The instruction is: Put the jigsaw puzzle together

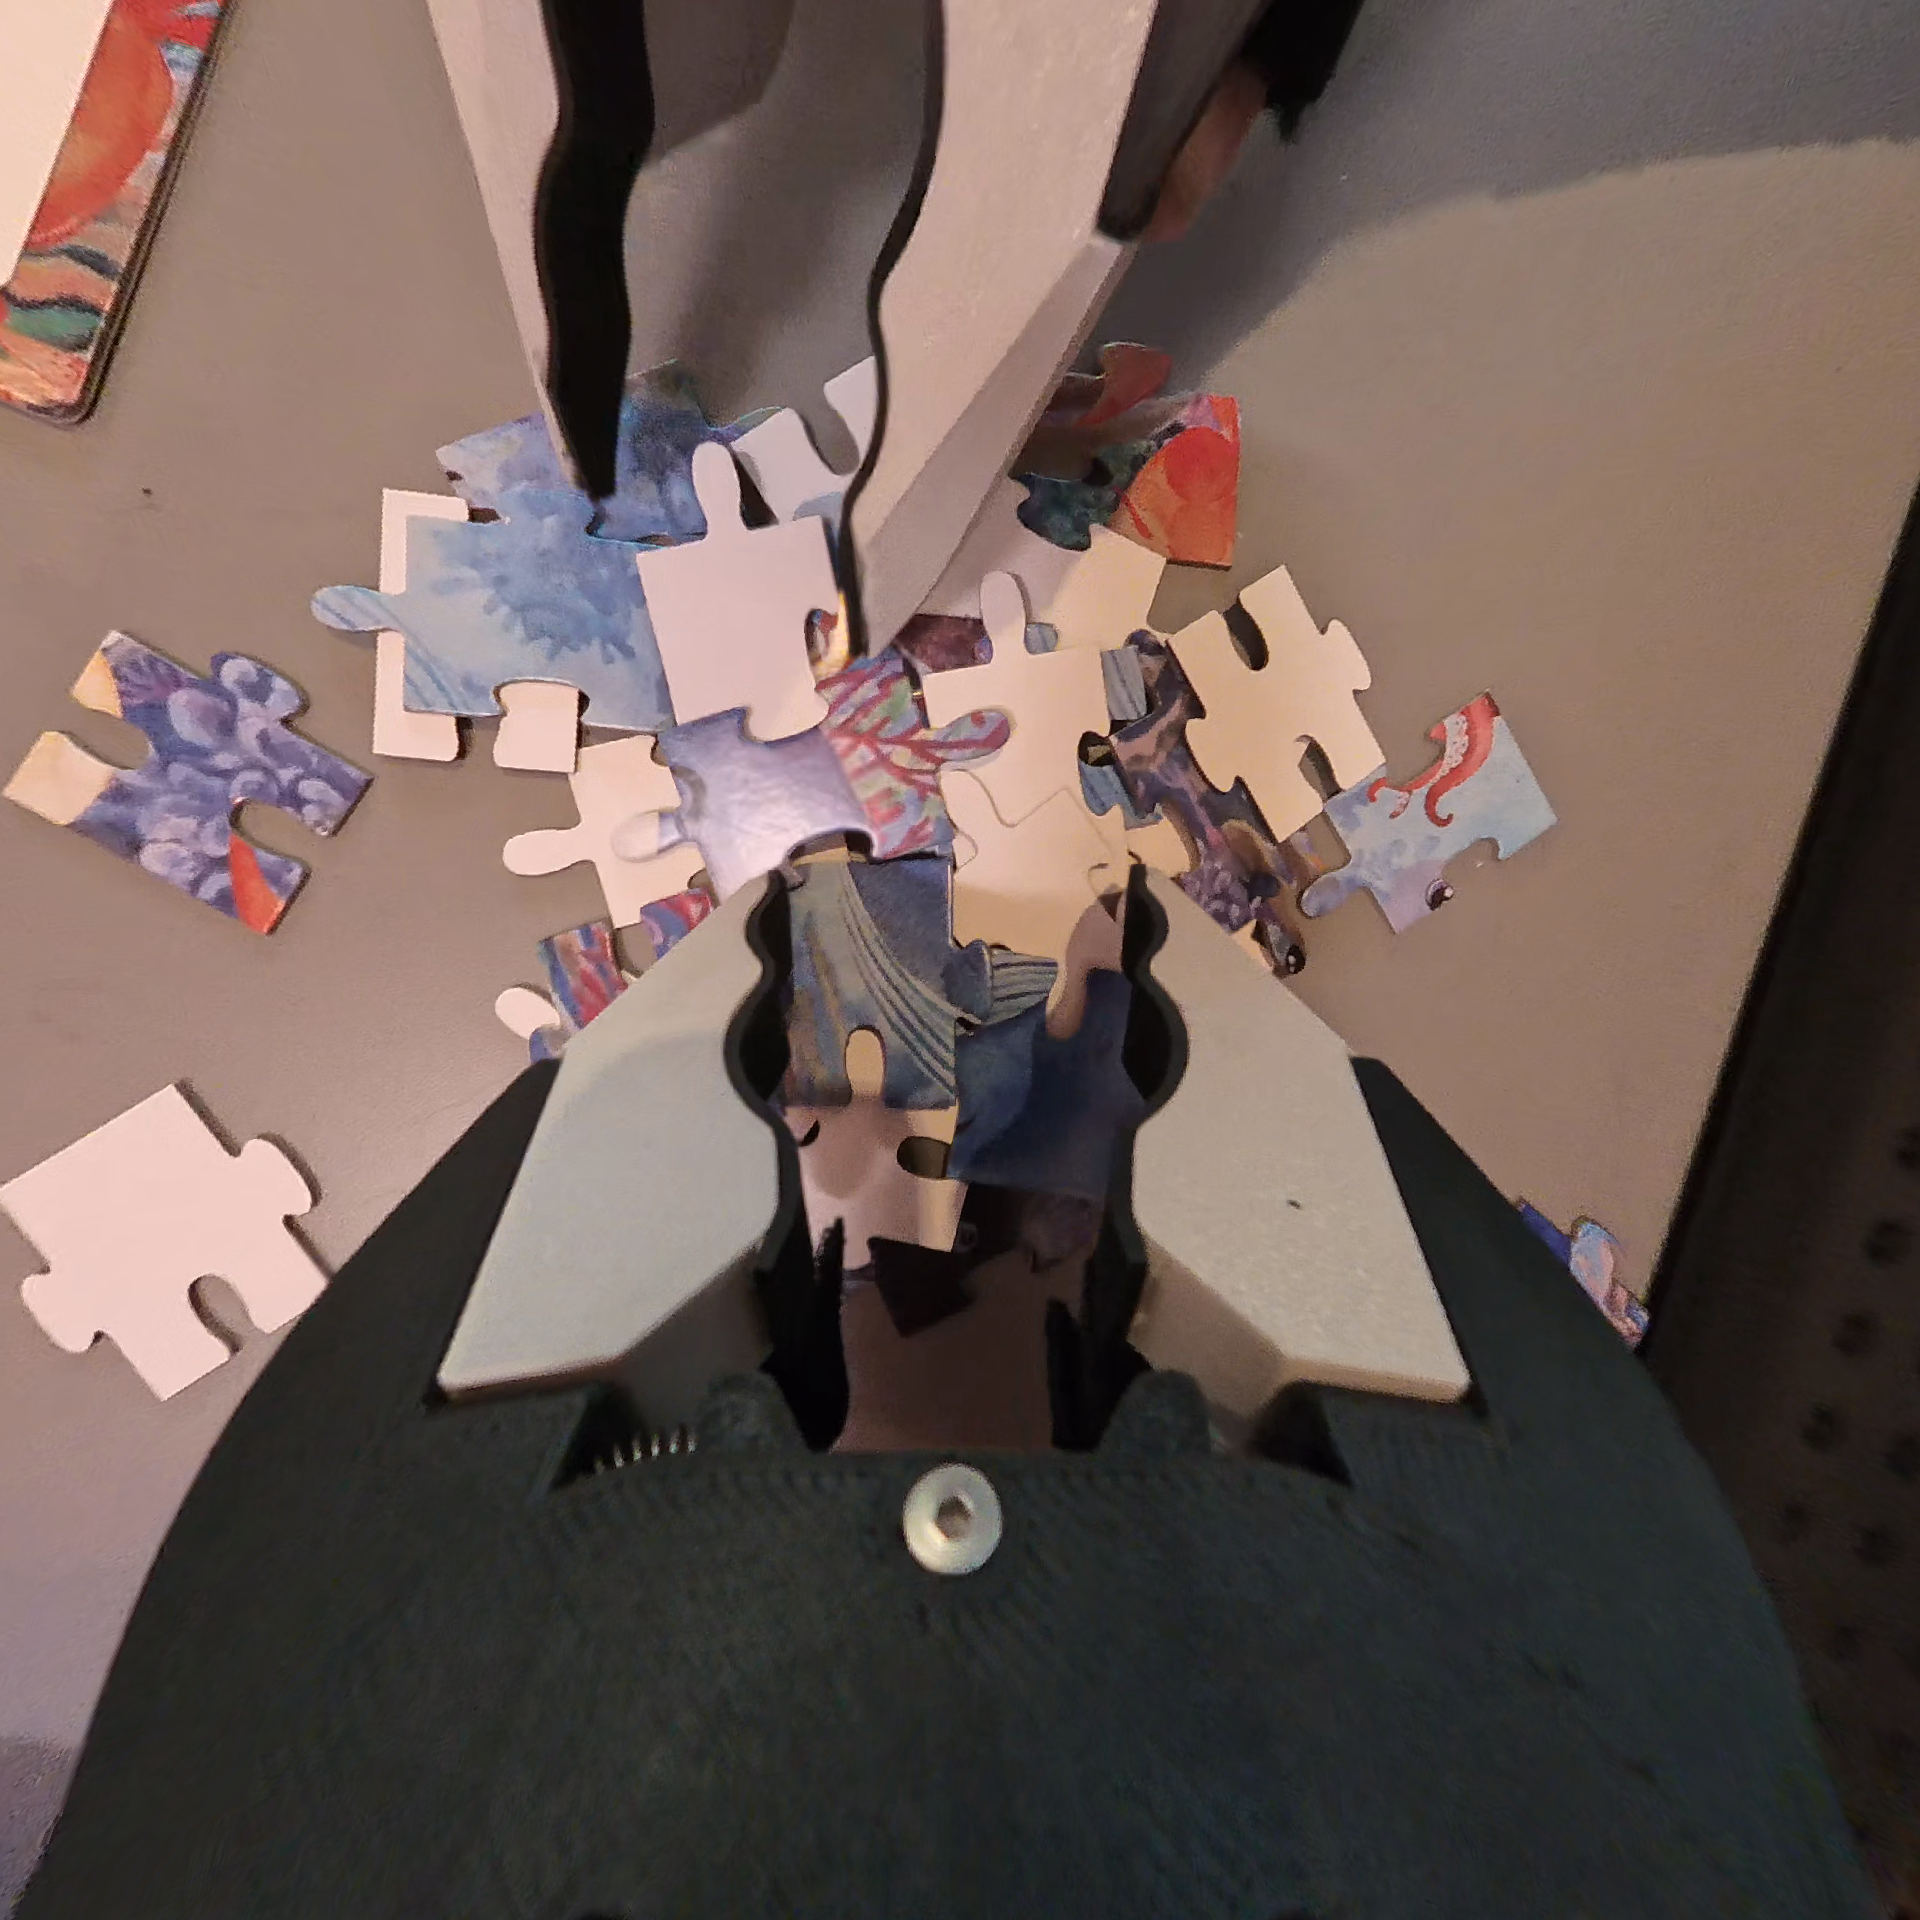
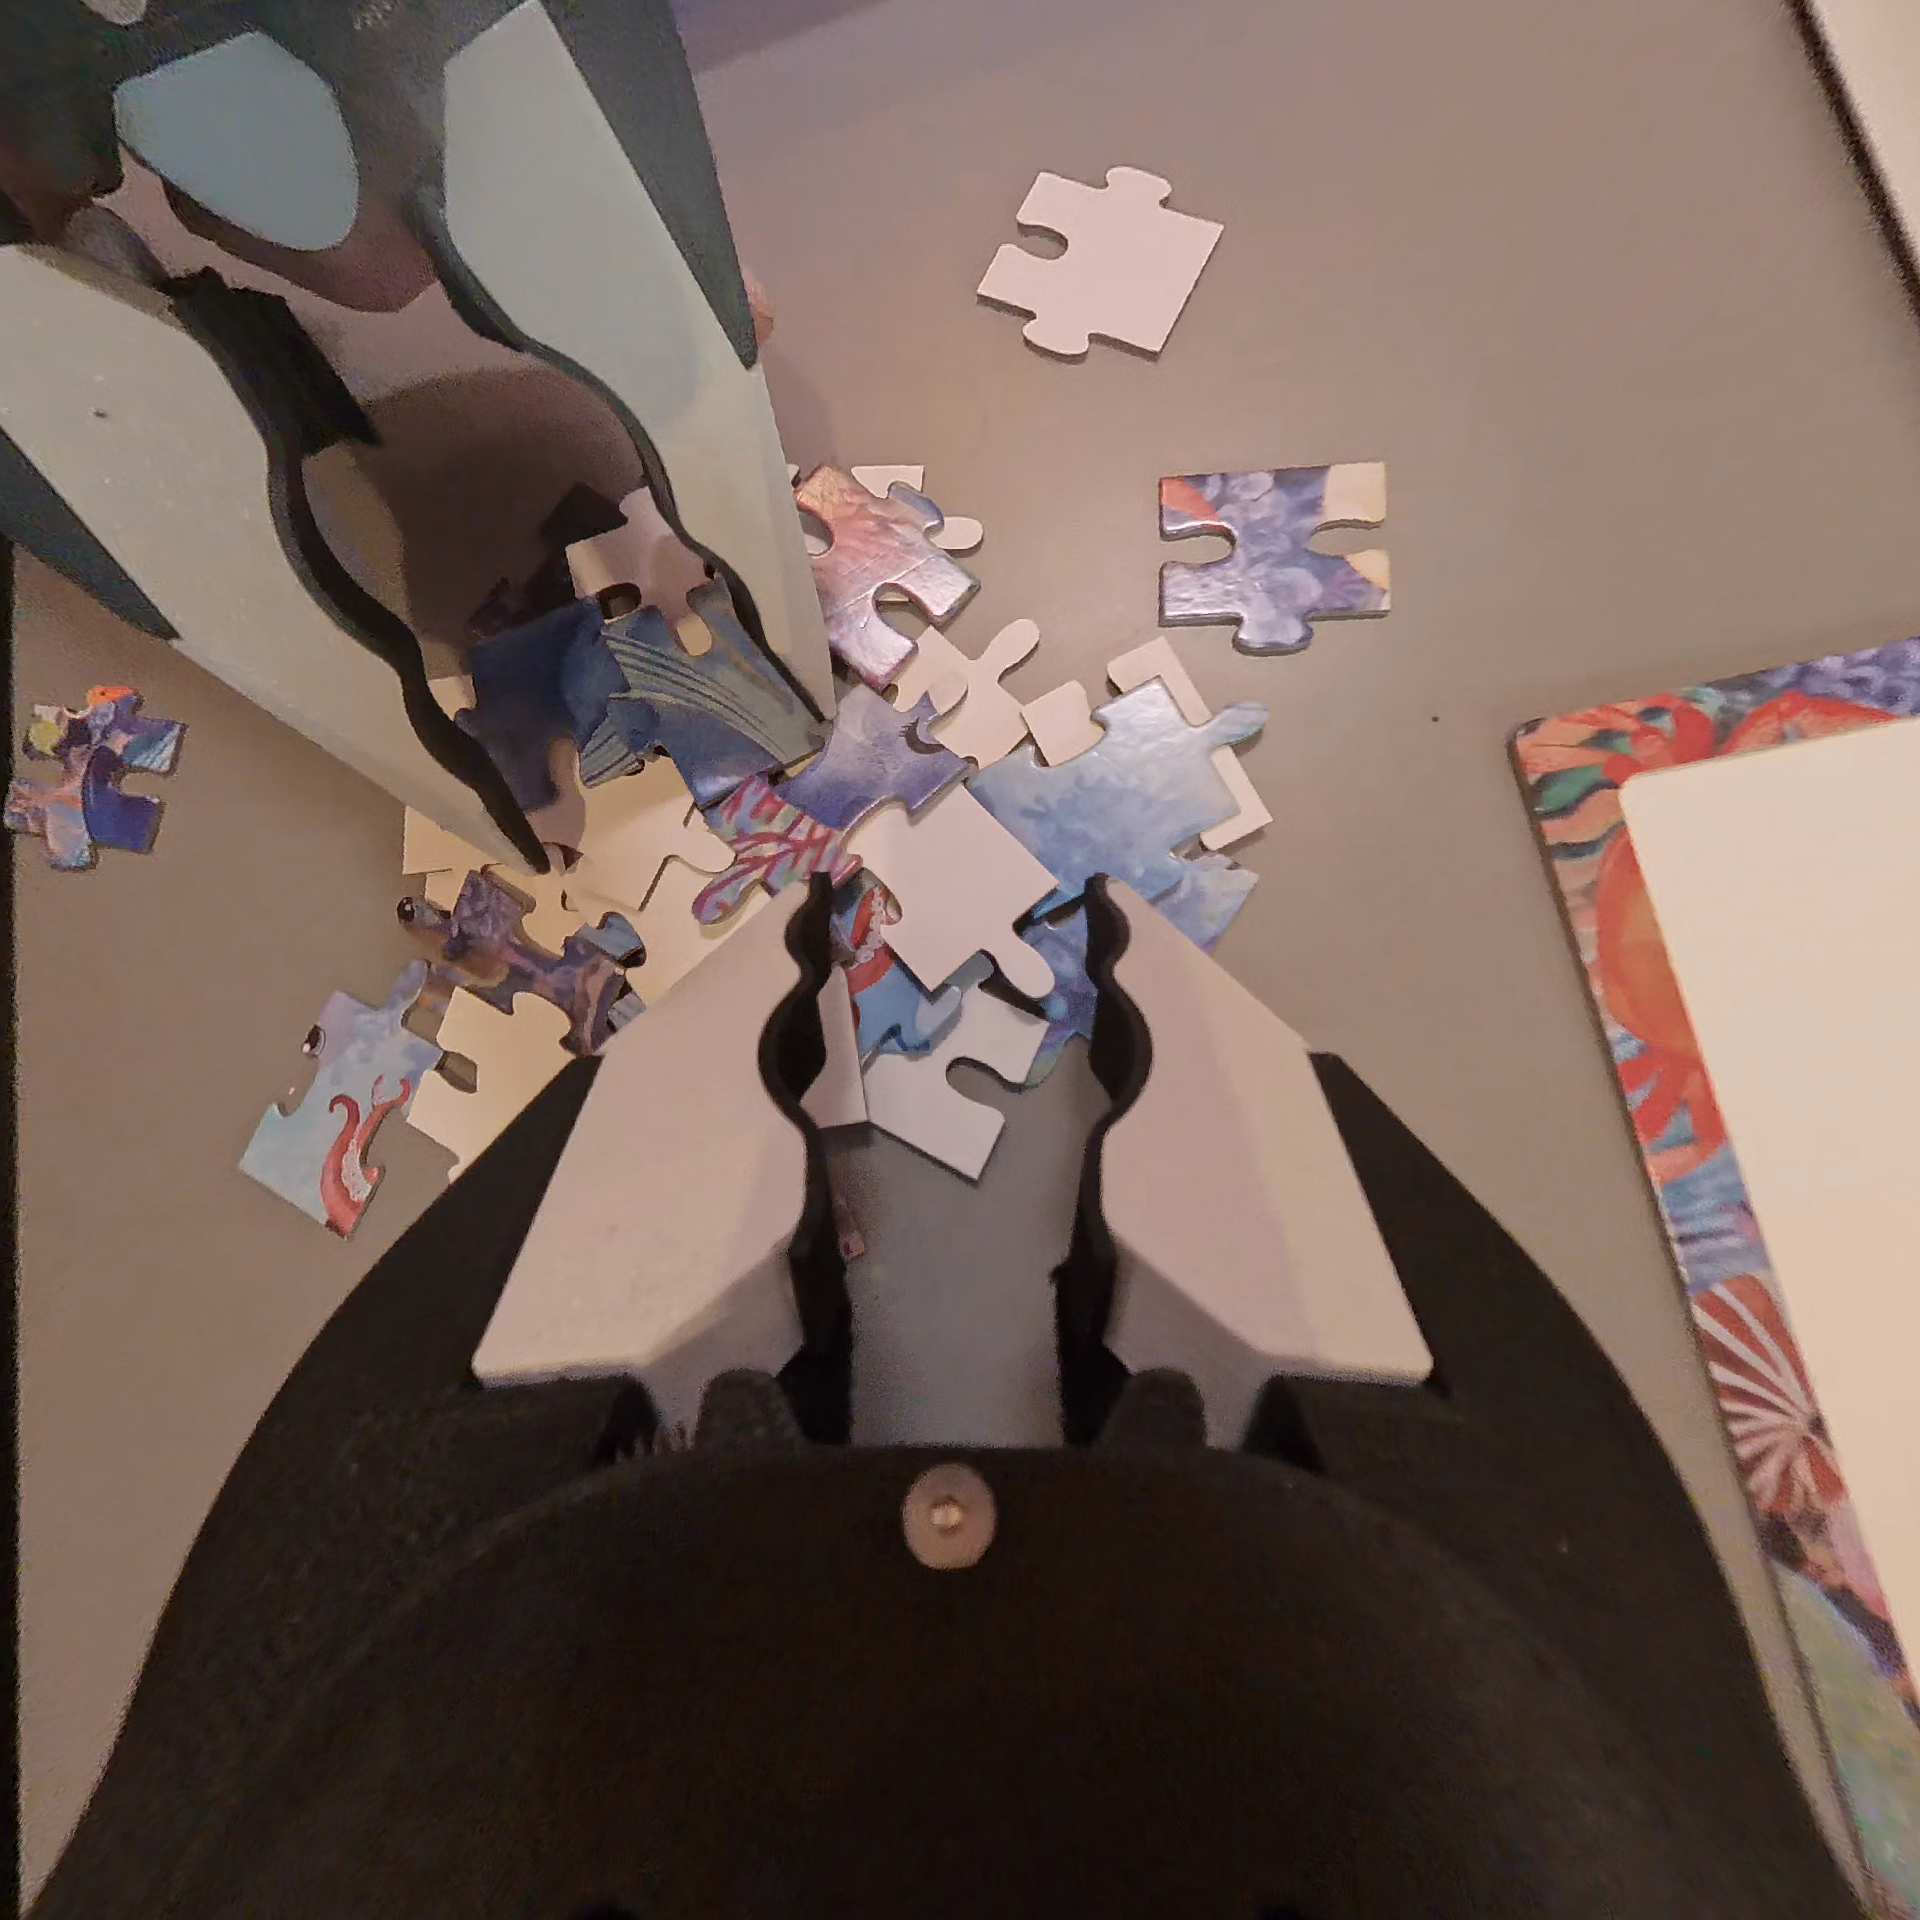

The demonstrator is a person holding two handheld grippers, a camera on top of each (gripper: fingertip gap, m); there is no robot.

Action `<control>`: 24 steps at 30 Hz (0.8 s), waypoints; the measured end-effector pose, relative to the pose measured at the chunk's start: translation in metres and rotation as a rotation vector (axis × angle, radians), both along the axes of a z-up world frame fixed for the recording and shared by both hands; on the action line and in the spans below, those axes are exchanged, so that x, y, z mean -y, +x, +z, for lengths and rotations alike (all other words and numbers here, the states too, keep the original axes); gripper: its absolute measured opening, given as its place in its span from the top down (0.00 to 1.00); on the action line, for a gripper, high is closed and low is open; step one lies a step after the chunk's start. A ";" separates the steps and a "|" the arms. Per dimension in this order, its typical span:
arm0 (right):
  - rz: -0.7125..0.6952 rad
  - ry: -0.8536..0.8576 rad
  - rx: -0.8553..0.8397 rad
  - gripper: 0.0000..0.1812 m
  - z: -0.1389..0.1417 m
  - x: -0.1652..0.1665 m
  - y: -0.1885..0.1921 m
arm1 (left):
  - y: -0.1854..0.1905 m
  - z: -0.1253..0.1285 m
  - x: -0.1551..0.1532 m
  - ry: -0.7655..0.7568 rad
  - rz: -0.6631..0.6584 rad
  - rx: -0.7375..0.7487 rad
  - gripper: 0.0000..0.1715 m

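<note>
Both of your grippers hang over one heap of jigsaw pieces (image 1: 831, 727) on the grey table (image 1: 1558, 520). In the left wrist view your left gripper (image 1: 951, 883) fills the lower middle of the frame, its two pale fingers spread apart with nothing between them; a blue striped piece (image 1: 873, 977) lies on the heap in the gap below. Your right gripper (image 1: 727, 561) comes down from the top of that frame, also spread wide, its tips at the heap on either side of a white, face-down piece (image 1: 738, 613); you cannot tell whether they touch it.

In the right wrist view the right gripper (image 2: 956, 883) sits at lower centre, standing open over that white piece (image 2: 951, 873), and the left gripper (image 2: 686, 790) reaches in from the upper left.

Count the strays in the left wrist view: two lie clear of the heap at the left edge, one purple-blue piece (image 1: 187, 779) at mid-height and one white blank-side piece (image 1: 166, 1236) below it. One pale blue piece with pink tentacles (image 1: 1434, 821) sits at the heap's right fringe. A further piece (image 2: 94, 769) lies alone at the left edge of the right wrist view. The heap itself is too overlapped to count exactly. One puzzle board (image 2: 1662, 987) with a colourful border and a blank white centre lies at the right of the right wrist view.
</note>
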State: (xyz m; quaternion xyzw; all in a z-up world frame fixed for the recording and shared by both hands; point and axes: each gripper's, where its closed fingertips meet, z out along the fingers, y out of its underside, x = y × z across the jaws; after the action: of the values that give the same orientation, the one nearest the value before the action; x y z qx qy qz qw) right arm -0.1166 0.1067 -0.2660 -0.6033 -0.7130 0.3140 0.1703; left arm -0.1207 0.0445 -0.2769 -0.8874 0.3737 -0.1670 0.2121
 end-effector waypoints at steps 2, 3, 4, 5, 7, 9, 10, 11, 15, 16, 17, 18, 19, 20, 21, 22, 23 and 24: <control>0.010 -0.005 0.016 0.78 -0.009 0.002 -0.001 | 0.001 -0.001 0.000 0.003 -0.001 0.002 0.64; 0.014 0.010 0.025 0.79 -0.013 0.002 -0.001 | 0.003 -0.001 0.003 -0.007 -0.009 0.012 0.66; 0.017 0.008 0.024 0.82 -0.014 0.003 -0.002 | 0.004 -0.002 0.004 -0.013 -0.016 0.019 0.67; 0.025 -0.007 0.022 0.85 -0.014 0.006 -0.002 | 0.004 -0.001 0.006 -0.017 -0.023 0.024 0.68; 0.042 0.001 0.013 0.85 -0.014 0.009 0.000 | 0.005 -0.001 0.008 -0.022 -0.035 0.032 0.69; 0.041 -0.010 0.016 0.86 -0.014 0.010 0.000 | 0.005 -0.001 0.010 -0.030 -0.044 0.035 0.71; 0.040 -0.010 0.015 0.86 -0.013 0.011 0.001 | 0.005 -0.001 0.010 -0.033 -0.047 0.033 0.71; 0.047 -0.007 0.014 0.86 -0.013 0.012 0.002 | 0.003 0.001 0.009 -0.022 -0.048 0.023 0.71; 0.033 0.009 -0.026 0.86 0.004 0.008 0.007 | 0.002 0.017 0.003 0.057 -0.033 0.025 0.71; 0.020 0.041 -0.042 0.86 0.010 0.004 0.010 | 0.002 0.023 -0.002 0.093 -0.022 0.036 0.70; 0.014 0.091 -0.063 0.86 0.016 0.000 0.013 | 0.004 0.029 -0.006 0.124 -0.014 0.054 0.70; 0.014 0.148 -0.088 0.86 0.023 -0.002 0.016 | 0.004 0.036 -0.014 0.173 0.004 0.070 0.69; 0.010 0.210 -0.112 0.86 0.030 -0.004 0.020 | 0.004 0.043 -0.022 0.221 0.024 0.083 0.69; 0.005 0.276 -0.132 0.86 0.035 -0.006 0.023 | 0.007 0.049 -0.026 0.240 0.029 0.116 0.69; 0.007 0.343 -0.158 0.86 0.041 -0.006 0.026 | 0.012 0.057 -0.028 0.251 0.032 0.176 0.68; 0.007 0.407 -0.188 0.86 0.048 -0.006 0.029 | 0.016 0.066 -0.032 0.261 0.040 0.241 0.69; 0.002 0.470 -0.211 0.86 0.054 -0.006 0.031 | 0.019 0.073 -0.034 0.262 0.047 0.298 0.69; 0.001 0.543 -0.226 0.86 0.059 -0.007 0.033 | 0.021 0.076 -0.036 0.254 0.058 0.345 0.70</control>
State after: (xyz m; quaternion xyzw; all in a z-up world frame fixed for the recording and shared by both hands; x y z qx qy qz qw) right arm -0.0833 0.1133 -0.2072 -0.4963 -0.7479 0.1768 0.4037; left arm -0.0995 0.0806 -0.2005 -0.8222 0.3242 -0.2621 0.3876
